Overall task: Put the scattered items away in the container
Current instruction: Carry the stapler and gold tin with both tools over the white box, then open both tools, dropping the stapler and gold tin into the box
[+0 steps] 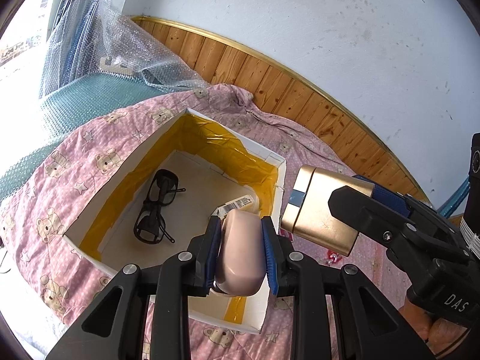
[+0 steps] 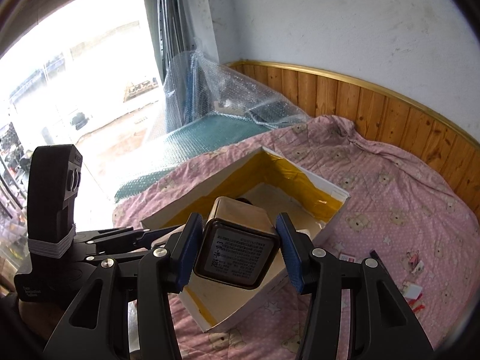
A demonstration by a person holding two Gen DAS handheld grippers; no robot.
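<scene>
The left gripper clamps a pink case above the box (glasses already inside). The right gripper grips a gold tin over the box's rim.

- The black body of my right gripper carries the white letters "DAS", low on its side, well behind the gold tin it grips.
- The dark underside of that gold tin faces my right wrist camera, and its label bears a stamped date along the left edge; I read it as "2024-04-03", though the digits are blurred.
- The rest of that label, right of the date, is fine print too small to read.
</scene>
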